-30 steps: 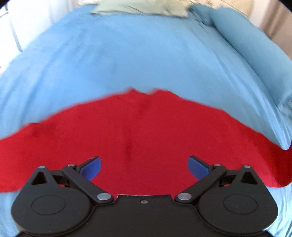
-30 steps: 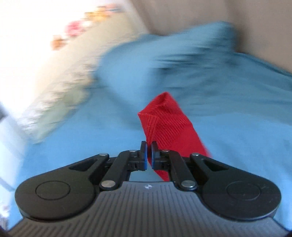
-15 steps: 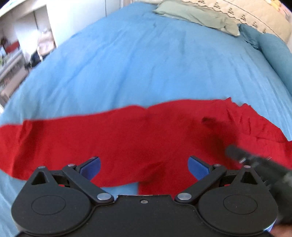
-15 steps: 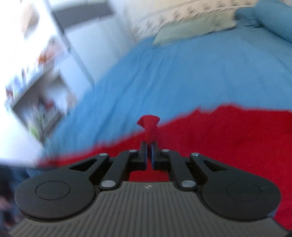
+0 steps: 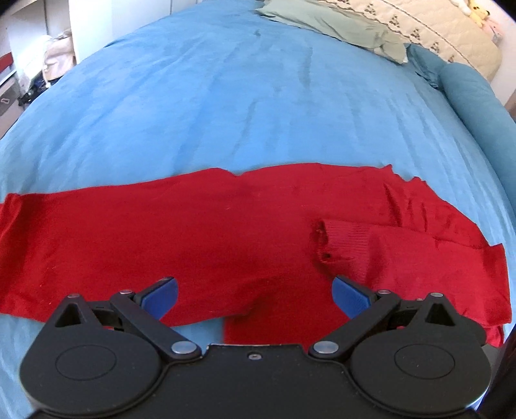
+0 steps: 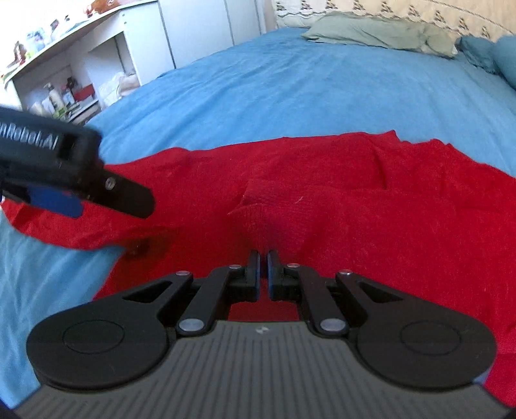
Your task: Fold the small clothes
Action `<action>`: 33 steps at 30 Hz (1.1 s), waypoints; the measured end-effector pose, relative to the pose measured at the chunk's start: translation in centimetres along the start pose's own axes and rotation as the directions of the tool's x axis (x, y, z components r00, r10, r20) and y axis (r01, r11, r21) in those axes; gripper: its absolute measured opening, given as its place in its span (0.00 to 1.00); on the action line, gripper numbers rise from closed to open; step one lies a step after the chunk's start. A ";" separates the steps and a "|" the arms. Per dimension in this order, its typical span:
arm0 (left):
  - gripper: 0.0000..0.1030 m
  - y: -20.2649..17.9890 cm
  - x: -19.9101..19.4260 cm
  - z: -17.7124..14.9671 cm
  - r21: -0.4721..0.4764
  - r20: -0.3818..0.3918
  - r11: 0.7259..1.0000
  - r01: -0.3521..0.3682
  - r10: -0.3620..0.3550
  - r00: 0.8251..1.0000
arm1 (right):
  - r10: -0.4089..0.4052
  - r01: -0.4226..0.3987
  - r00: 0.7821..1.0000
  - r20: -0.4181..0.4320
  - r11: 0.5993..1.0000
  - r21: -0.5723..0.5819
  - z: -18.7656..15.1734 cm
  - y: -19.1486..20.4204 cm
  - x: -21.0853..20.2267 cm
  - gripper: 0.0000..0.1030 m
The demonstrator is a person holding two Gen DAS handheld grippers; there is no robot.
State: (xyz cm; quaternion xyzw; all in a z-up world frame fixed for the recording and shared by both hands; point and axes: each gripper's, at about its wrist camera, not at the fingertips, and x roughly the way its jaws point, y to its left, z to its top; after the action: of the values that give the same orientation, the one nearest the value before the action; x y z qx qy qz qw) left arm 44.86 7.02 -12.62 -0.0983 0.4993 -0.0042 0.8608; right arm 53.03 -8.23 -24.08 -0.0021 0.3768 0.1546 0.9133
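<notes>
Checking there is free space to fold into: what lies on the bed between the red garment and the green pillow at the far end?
Nothing: bare blue bedcover separates the red garment from the green pillow, shown in both wrist views.

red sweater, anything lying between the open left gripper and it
Nothing visible does. The left gripper hangs open right over the red sweater, with only bare fabric between its blue pads. The folded-in cuff lies to the right of it, and the blue bedspread beyond is bare.
</notes>
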 end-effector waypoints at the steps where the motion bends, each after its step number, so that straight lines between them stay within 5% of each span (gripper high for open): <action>1: 1.00 -0.2 0.0 0.1 0.004 0.000 1.000 0.005 -0.005 1.000 | 0.007 -0.007 1.000 0.003 1.000 -0.010 -0.3 0.1 -0.2 0.24; 3: 1.00 -0.6 0.1 0.2 0.012 -0.001 1.000 0.014 -0.014 1.000 | 0.016 -0.016 1.000 0.013 0.999 -0.029 -0.6 0.3 -0.4 0.33; 5: 1.00 -1.1 -0.1 0.4 0.025 0.000 0.999 0.022 -0.022 1.000 | 0.048 -0.047 0.999 0.007 0.997 -0.053 -0.5 0.3 -0.9 0.59; 7: 1.00 -1.7 0.1 0.4 0.041 0.000 0.998 0.037 -0.037 0.999 | 0.062 -0.063 0.998 -0.012 0.995 -0.074 -0.3 0.1 -1.7 0.68; 11: 0.97 -3.6 1.2 0.2 0.078 -0.007 0.992 0.098 -0.098 0.995 | 0.076 -0.078 0.997 -0.024 0.993 -0.092 0.1 -2.3 -5.0 0.73; 15: 0.76 -5.5 3.8 -0.1 0.087 -0.037 0.988 0.126 -0.123 0.992 | 0.051 -0.053 0.998 -0.025 0.996 -0.066 -0.6 -5.9 -8.3 0.76; 22: 0.56 -6.3 5.9 -0.7 0.034 -0.029 0.995 0.092 -0.091 0.995 | -0.014 0.014 0.999 -0.036 1.000 0.004 -2.5 -9.7 -10.2 0.76; 25: 0.03 -6.5 6.1 -0.6 0.023 -0.021 0.998 0.067 -0.066 0.998 | -0.022 0.023 0.999 -0.037 0.999 0.044 -3.1 -10.3 -10.2 0.75; 33: 0.04 -6.3 2.5 0.2 0.078 0.104 0.997 0.002 -0.010 0.995 | -0.042 0.043 0.999 -0.012 0.996 0.075 -2.6 -10.3 -10.5 0.76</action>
State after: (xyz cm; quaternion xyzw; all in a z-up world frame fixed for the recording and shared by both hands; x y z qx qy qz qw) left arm 46.85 0.58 -13.57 -0.0662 0.4529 -0.0213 0.8888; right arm 47.13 -21.31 -19.87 0.0234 0.3868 0.1210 0.9139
